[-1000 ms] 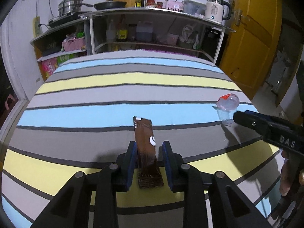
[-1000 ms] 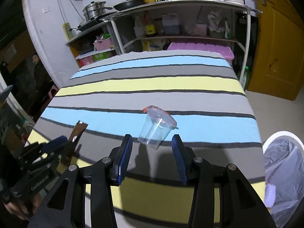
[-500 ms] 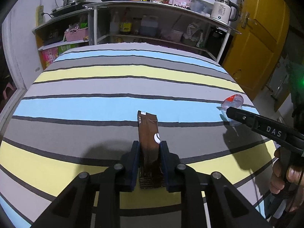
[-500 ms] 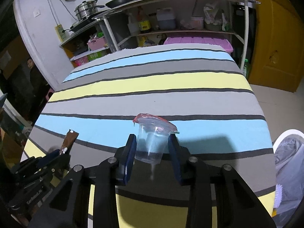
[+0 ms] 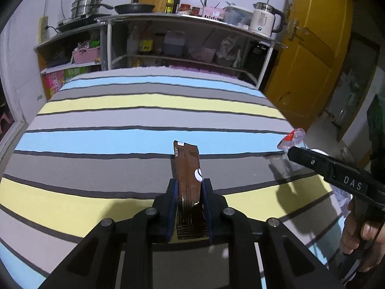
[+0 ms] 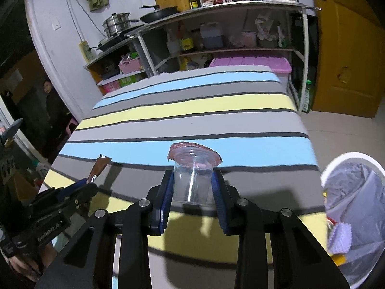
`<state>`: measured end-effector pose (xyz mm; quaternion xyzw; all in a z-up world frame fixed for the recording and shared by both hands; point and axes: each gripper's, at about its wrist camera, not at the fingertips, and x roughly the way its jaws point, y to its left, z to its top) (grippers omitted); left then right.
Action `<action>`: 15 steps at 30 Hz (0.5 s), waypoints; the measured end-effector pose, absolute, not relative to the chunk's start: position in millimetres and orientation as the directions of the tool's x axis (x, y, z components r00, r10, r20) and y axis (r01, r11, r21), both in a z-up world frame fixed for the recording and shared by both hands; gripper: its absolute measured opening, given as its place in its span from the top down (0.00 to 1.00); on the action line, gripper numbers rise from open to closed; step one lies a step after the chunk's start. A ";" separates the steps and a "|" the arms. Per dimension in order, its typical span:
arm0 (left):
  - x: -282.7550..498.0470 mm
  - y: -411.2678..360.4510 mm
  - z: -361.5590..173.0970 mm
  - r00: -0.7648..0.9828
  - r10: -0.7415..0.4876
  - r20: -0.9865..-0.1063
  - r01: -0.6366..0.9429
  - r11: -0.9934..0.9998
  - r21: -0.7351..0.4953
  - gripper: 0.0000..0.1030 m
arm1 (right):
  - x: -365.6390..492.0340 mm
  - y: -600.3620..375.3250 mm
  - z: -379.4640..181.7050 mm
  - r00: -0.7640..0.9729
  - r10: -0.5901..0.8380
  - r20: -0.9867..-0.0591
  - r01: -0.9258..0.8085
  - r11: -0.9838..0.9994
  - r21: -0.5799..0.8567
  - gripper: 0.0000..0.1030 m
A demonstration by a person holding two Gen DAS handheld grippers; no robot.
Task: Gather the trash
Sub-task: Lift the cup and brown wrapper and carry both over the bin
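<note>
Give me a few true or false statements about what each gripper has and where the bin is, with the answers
1. The left gripper is shut on a brown sachet. True.
2. The right gripper holds a metal can. False: it is shut on a clear plastic cup with a reddish peeled lid.
3. The white bin with a plastic liner stands on the floor off the right edge of the striped table. True.
4. The bin is empty. False: some trash already lies inside it, including a pale purple piece.
5. The white kettle stands on top of the shelf unit behind the table. True.
</note>
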<state>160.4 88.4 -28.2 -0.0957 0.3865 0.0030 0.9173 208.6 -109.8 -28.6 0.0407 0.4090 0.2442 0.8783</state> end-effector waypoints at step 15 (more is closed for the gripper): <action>132.6 23.3 13.7 0.755 -0.151 -0.638 0.050 0.983 -0.175 0.81 | 153.3 -162.6 3.4 0.629 0.444 -0.638 -0.371 0.893 0.255 0.68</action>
